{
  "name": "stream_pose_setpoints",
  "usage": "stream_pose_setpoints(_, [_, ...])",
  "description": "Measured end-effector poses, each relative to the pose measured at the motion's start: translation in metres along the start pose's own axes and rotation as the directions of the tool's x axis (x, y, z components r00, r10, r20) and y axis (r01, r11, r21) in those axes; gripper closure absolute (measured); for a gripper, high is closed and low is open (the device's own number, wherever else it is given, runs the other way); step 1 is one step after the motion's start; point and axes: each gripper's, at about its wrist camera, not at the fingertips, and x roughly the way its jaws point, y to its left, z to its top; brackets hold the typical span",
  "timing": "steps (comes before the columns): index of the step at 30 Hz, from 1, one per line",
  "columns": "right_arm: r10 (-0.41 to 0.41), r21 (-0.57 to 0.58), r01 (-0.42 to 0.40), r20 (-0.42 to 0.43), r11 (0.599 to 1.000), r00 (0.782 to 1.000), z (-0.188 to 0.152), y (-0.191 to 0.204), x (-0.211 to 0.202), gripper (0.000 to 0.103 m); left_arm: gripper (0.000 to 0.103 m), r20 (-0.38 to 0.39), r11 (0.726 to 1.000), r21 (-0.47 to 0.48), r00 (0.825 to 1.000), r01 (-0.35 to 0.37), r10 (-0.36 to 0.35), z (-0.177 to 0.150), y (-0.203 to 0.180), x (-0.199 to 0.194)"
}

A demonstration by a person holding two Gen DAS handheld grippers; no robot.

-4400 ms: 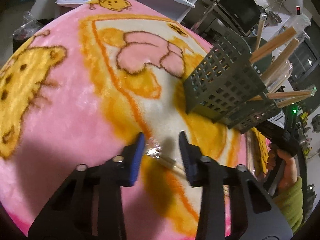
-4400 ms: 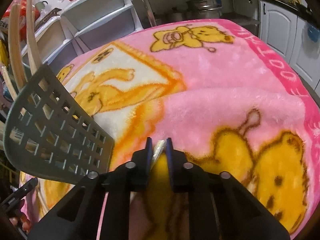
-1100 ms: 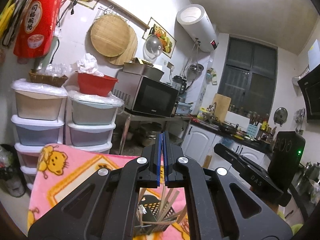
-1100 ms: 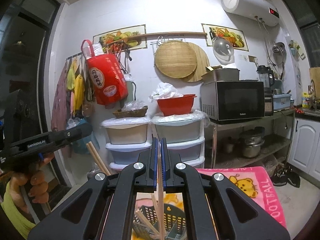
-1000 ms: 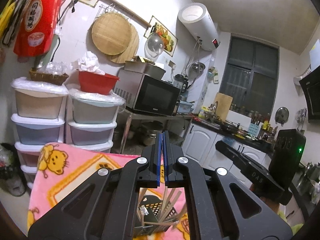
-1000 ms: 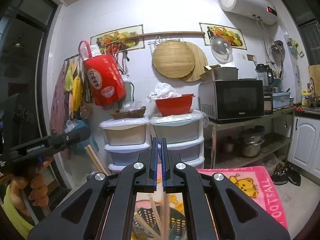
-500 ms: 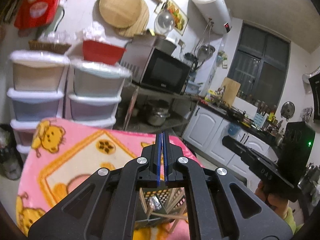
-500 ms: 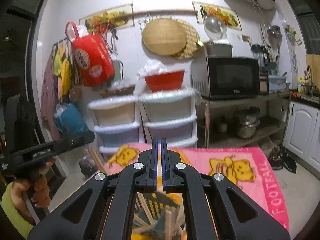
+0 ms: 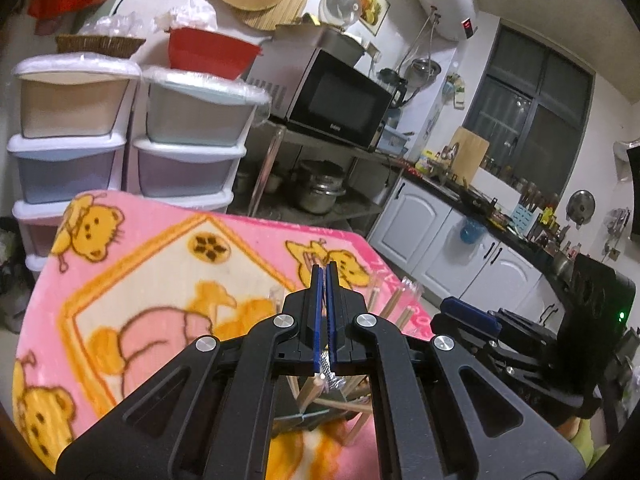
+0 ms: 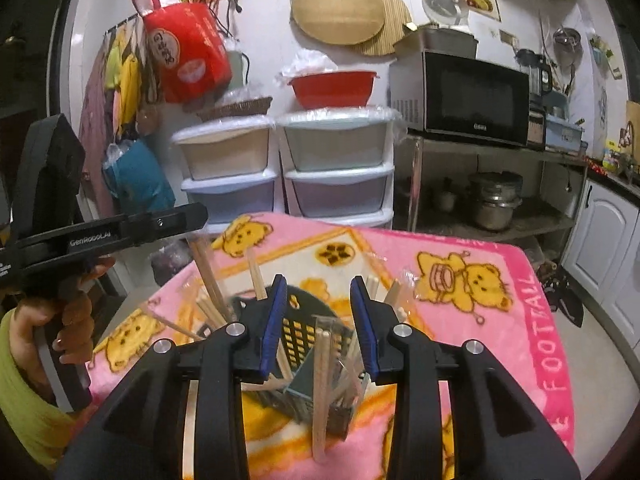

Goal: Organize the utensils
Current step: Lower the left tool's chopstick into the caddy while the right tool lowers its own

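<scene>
While your right gripper [image 10: 319, 322] hangs wide open right over the grey slotted basket [image 10: 298, 336], most of the job looks done to me; the chopsticks [image 10: 320, 392] are standing in that basket, which sits on the pink bear blanket [image 10: 500, 320], and I can't spot any loose ones lying on the blanket in either view, though the grippers hide a fair bit of it.

Your left gripper [image 9: 323, 320] has its blue pads pressed almost together; there's a crinkly bit of clear wrapper [image 9: 331, 376] right at the base of the pads, but I honestly can't tell if it's pinched or just sitting behind them; so check that before you pull away.

As for orientation: the long pale stick nearest the right camera runs close to upright, top end towards the open jaws, bottom end down by the basket's front corner, and I can't tell if it's inside or just outside the wall; the others fan out, leaning left and right with their tips up over the rim.

What's left, I'd guess: sort that one stick and tidy the lean.
</scene>
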Motion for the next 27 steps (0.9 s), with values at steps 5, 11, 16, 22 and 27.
stream_pose_setpoints(5, [-0.011,-0.001,0.011,-0.048,1.0,0.999,-0.005,-0.005,0.012,0.071,0.102,-0.03,1.0,-0.005,0.999,-0.014,0.014,-0.008,0.004,0.006])
stream_pose_setpoints(11, [-0.01,-0.029,0.007,-0.122,1.0,0.992,-0.005,-0.007,0.03,0.071,0.102,-0.057,1.0,-0.011,0.998,-0.026,0.025,-0.013,0.008,0.011])
stream_pose_setpoints(16, [-0.001,-0.046,-0.007,-0.183,0.999,0.983,-0.006,-0.008,0.043,0.089,0.102,-0.074,0.999,-0.008,0.997,-0.034,0.034,-0.015,0.011,0.014])
stream_pose_setpoints(22, [0.033,-0.037,-0.039,-0.162,0.999,0.986,-0.002,-0.006,0.036,0.093,0.091,-0.084,0.999,0.001,0.995,-0.048,0.048,-0.013,0.011,0.012])
stream_pose_setpoints(27, [0.08,0.006,-0.08,-0.072,0.997,0.994,0.025,-0.006,0.011,0.094,0.08,-0.061,0.999,0.024,0.997,-0.046,0.047,-0.001,0.002,0.004])
